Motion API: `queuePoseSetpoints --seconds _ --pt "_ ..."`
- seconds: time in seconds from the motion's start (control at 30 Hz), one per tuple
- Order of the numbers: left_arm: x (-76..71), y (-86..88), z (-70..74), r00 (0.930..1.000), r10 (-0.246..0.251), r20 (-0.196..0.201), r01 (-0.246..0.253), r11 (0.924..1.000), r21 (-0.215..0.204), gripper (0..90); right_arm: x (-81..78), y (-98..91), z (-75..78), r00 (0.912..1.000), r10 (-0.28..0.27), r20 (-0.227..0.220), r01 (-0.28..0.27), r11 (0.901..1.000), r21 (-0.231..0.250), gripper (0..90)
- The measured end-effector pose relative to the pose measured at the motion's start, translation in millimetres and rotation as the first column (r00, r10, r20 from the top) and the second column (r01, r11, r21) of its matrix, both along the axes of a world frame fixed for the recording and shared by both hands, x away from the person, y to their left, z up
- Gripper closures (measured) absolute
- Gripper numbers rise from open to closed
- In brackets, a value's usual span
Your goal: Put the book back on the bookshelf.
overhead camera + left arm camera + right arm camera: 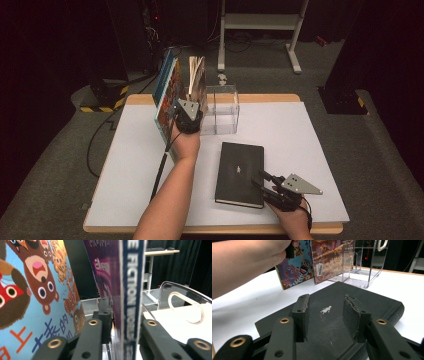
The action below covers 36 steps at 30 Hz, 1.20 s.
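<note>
Two books stand upright at the back left of the table: a blue picture book (pixel 165 95) (pixel 32 290) and, to its right, a book with a blue spine (pixel 197 75) (pixel 130 290). My left gripper (pixel 190 111) (pixel 123 322) straddles that spine, its jaws on either side with slight gaps, so it is open. A black notebook (pixel 240 170) (pixel 332 302) lies flat near the front. My right gripper (pixel 262 181) (pixel 325 312) hovers over the notebook's near right corner, open, with nothing between its pads.
A clear acrylic book holder (pixel 222 107) (pixel 185 302) (pixel 364 262) stands just right of the upright books. The white table top (pixel 310 150) stretches to the right. A black cable (pixel 160 170) trails from the left gripper over the front left.
</note>
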<state>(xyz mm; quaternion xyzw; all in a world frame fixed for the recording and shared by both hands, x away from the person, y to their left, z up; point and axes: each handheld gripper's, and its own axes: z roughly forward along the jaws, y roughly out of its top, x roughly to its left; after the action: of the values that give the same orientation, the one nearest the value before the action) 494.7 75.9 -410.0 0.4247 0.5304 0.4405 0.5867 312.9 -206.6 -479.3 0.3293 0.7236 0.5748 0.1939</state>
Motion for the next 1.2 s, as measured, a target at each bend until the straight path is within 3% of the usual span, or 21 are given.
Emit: queuePoseSetpoints --seconds 0.2,0.5,1.2 --pt "-2.0 2.0 -2.4 0.9996 0.02 -0.018 -0.02 0.9998 0.0 63.7 -0.5 0.8 0.1 1.0 0.003 0.001 -0.003 1.0 -0.002 56.9" --pt "-8.4 0.3 -1.1 0.9996 -0.005 -0.028 0.004 0.9999 -0.012 52.5 -0.4 2.5 -0.5 1.0 0.008 0.002 -0.008 0.9999 -0.01 56.8" --pt "-31.3 0.0 -7.9 0.9984 -0.032 -0.047 0.032 0.9995 0.0 50.7 0.2 5.2 -1.8 0.9999 0.012 0.003 -0.012 0.9997 -0.02 56.2"
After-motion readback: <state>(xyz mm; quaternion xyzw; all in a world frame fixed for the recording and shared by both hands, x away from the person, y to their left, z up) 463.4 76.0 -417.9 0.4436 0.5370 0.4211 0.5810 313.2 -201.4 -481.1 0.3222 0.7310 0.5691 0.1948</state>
